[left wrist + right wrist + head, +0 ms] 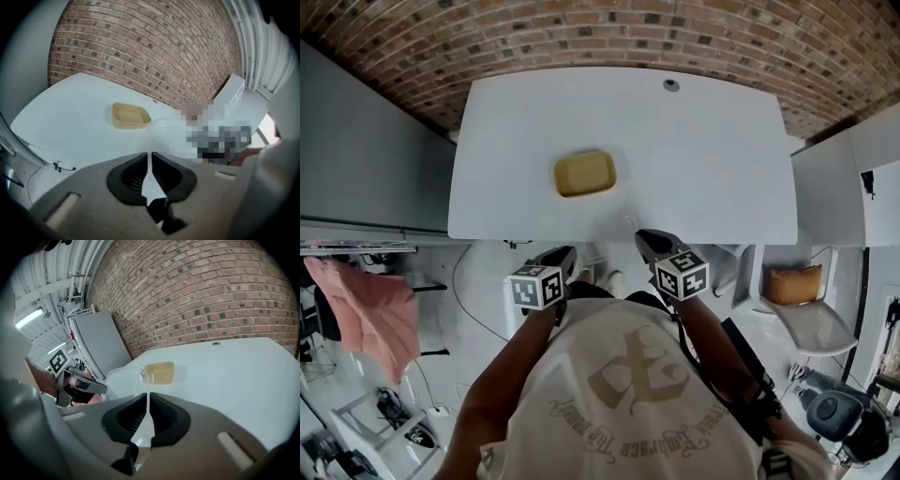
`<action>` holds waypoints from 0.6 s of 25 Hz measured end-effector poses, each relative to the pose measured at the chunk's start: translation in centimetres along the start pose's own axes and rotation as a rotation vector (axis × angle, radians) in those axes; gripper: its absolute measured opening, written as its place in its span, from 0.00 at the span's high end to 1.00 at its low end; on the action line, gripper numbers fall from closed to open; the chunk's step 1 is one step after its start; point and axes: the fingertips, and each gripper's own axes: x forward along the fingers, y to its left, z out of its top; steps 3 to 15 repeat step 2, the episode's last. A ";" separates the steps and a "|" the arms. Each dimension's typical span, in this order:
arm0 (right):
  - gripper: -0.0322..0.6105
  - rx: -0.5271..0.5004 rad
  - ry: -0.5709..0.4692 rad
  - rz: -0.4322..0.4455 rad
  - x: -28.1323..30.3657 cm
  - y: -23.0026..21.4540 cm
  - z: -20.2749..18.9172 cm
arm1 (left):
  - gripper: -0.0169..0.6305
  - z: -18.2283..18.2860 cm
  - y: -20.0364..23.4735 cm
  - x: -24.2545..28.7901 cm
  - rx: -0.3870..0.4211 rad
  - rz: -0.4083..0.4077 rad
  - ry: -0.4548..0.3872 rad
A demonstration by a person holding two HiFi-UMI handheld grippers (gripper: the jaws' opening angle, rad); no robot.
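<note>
Left gripper (151, 164): jaws pinched almost shut on a thin rim of the clear, rounded-rectangular plastic tub (125, 380).
Right gripper (148, 406): clamped likewise on the opposite rim; the two-sided hold probably keeps the flimsy tub level.
Tub position: between the grippers, at the near edge of the smooth white table (712, 159).
Yellow shallow plastic tray (585, 173): mid-table, opening upward, well apart from the tub.
Backdrop: rough red brick wall (211, 291).

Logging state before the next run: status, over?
Left gripper and right gripper both shut on clear container, held between them by the table edge. Yellow tray lies mid-table, apart. Nothing in the way.
</note>
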 end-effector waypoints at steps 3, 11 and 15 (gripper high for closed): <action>0.90 0.001 0.000 0.000 0.2 -0.2 0.1 | 0.92 0.2 0.1 0.3 0.000 -0.003 0.000; 0.90 0.001 0.000 0.000 0.2 -0.2 0.1 | 0.92 0.2 0.1 0.3 0.000 -0.003 0.000; 0.90 0.001 0.000 0.000 0.2 -0.2 0.1 | 0.92 0.2 0.1 0.3 0.000 -0.003 0.000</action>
